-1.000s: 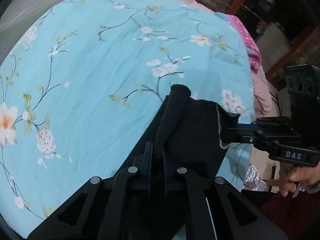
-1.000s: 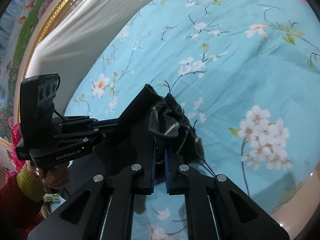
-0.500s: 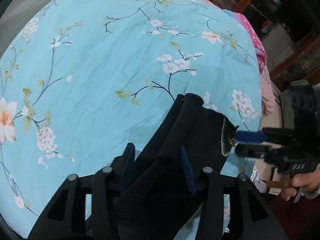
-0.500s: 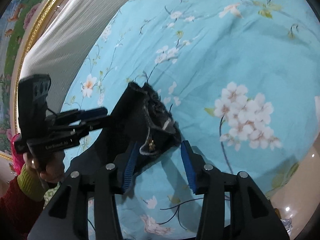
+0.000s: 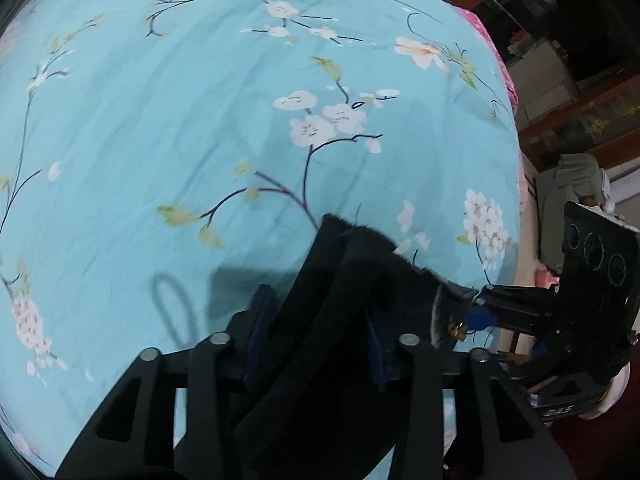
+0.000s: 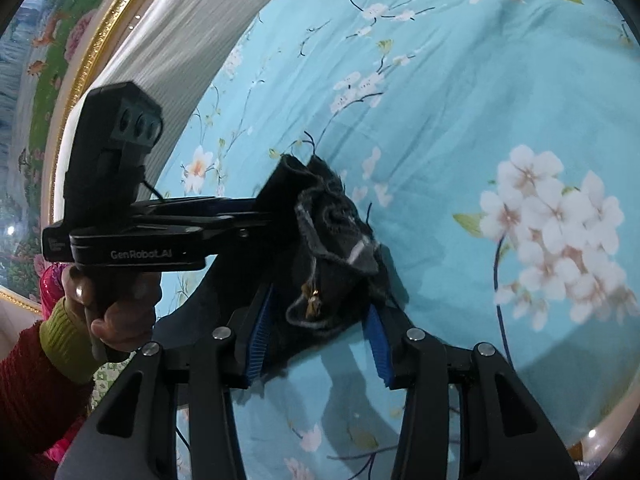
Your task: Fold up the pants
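Black pants (image 5: 360, 320) lie on the blue floral bed sheet (image 5: 200, 120), the waistband end bunched up with a grey inner edge and a small brass zipper pull (image 6: 312, 304). My left gripper (image 5: 316, 340) is open, its fingers either side of the waistband fabric. My right gripper (image 6: 320, 336) is open too, its blue pads (image 6: 258, 336) astride the bunched waistband (image 6: 332, 240). In the left wrist view the right gripper comes in from the right (image 5: 520, 312); in the right wrist view the left gripper comes in from the left (image 6: 224, 216).
A white padded headboard (image 6: 160, 40) with a gold frame stands beyond the sheet. The bed's right edge (image 5: 516, 200) drops to a floor with wooden furniture (image 5: 580, 100) and a pink cloth. A hand in a red sleeve (image 6: 48, 360) holds the left gripper.
Both grippers were shut on the waistband a second ago. They have opened and let it go, and the fabric has settled on the sheet between the fingers.
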`<state>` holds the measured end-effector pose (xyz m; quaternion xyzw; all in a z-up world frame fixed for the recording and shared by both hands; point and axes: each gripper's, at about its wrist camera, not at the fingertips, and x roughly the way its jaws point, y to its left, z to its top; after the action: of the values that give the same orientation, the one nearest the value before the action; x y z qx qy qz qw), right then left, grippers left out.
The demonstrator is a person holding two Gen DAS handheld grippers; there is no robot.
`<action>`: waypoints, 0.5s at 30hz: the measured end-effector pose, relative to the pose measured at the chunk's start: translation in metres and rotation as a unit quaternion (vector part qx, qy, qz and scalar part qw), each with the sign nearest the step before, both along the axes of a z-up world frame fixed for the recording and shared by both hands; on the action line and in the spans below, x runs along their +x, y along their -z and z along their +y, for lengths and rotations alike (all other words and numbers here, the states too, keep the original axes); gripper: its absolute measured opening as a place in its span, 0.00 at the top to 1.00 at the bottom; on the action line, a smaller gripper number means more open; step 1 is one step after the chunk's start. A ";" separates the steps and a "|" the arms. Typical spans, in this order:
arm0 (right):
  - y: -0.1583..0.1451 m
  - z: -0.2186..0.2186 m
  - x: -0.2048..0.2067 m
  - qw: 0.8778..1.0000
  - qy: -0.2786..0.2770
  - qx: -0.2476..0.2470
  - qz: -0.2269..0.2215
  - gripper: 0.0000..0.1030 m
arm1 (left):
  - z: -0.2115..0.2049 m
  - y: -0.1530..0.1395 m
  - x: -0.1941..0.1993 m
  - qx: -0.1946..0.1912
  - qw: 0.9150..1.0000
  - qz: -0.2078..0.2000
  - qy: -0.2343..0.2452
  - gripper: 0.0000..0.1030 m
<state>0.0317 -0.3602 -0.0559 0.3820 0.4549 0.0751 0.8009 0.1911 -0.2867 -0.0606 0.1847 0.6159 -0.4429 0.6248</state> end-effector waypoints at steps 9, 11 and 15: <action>-0.029 -0.001 0.008 0.998 -0.040 0.016 -0.036 0.86 | 0.024 -0.044 -0.003 -0.055 0.998 -0.018 -0.015 0.90; -0.043 0.005 0.011 0.996 -0.060 0.024 -0.057 0.86 | 0.043 -0.063 -0.002 -0.075 0.996 -0.021 -0.037 0.90; -0.080 0.025 0.021 0.986 -0.116 0.056 -0.102 0.86 | 0.088 -0.096 -0.004 -0.116 0.989 -0.028 -0.083 0.90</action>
<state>0.0527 -0.3352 0.0237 0.3617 0.4066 0.2315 0.8064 0.1872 -0.1989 0.0355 0.0716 0.5557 -0.4529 0.6935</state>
